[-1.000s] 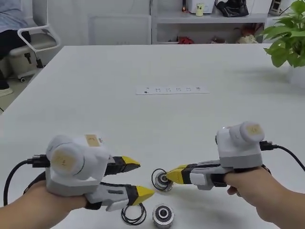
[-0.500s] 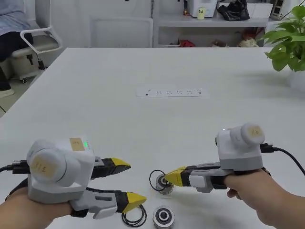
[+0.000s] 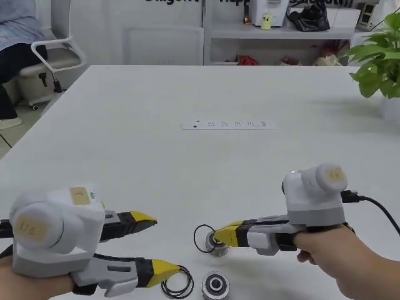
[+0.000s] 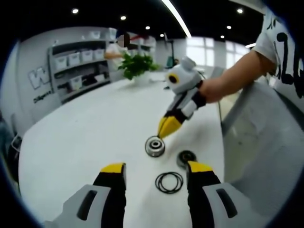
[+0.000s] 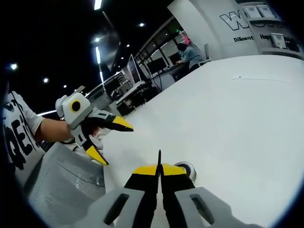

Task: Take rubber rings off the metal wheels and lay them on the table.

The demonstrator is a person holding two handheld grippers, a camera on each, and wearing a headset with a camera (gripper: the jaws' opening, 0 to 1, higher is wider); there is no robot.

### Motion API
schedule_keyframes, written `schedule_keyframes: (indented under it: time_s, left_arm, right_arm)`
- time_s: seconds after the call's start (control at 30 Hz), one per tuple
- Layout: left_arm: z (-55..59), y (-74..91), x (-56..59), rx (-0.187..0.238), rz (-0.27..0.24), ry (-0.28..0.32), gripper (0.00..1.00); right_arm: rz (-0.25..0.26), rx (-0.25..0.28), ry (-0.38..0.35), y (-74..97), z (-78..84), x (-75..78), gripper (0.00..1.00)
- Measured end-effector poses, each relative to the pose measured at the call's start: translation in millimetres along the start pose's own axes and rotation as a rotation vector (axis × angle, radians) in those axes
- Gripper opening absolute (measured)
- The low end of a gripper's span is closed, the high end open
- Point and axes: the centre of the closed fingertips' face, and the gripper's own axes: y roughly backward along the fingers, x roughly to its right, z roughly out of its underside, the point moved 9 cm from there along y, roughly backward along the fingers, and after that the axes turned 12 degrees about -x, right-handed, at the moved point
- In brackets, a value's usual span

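A metal wheel point(image 3: 218, 246) lies near the table's front edge, with a thin black rubber ring point(image 3: 200, 238) looping off its left side. My right gripper point(image 3: 222, 236) is shut on that ring at the wheel; in the right gripper view the ring point(image 5: 159, 156) pokes up between the closed tips, next to the wheel point(image 5: 188, 169). A second wheel point(image 3: 215, 285) lies nearer me, with loose black rings point(image 3: 177, 282) flat on the table beside it. My left gripper point(image 3: 153, 244) stands open to the left of them, holding nothing. The left gripper view shows the rings point(image 4: 169, 182) and both wheels point(image 4: 155, 146).
A white power strip point(image 3: 228, 125) lies mid-table. A green plant point(image 3: 378, 62) stands at the far right, an office chair point(image 3: 53, 59) at the far left, and shelves run behind the table. A cable trails from the right gripper.
My left gripper has drawn back to the left, away from the wheels and loose rings. The right gripper stays at the wheel with the ring pinched.
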Motion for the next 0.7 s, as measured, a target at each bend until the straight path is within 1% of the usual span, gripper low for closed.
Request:
schedule_keyframes:
  time_s: [0.23,0.37,0.57,0.7]
  left_arm:
    - [1.5,3.2,3.5,-0.004,-0.002,-0.016,0.54]
    - [4.2,5.3,4.0,-0.008,-0.003,-0.018,0.55]
    - [9.6,8.7,1.9,-0.011,-0.011,-0.003,0.56]
    - [11.6,10.2,3.1,-0.010,-0.013,0.005,0.56]
  right_arm:
    - [-0.017,0.004,0.002,-0.7,-1.9,-5.0,0.00]
    - [-0.029,0.001,0.004,-2.9,-2.4,-7.9,0.00]
    - [-0.056,-0.017,0.005,-9.0,-0.3,-12.1,0.00]
    - [-0.071,-0.028,0.008,-11.8,1.2,-14.7,0.00]
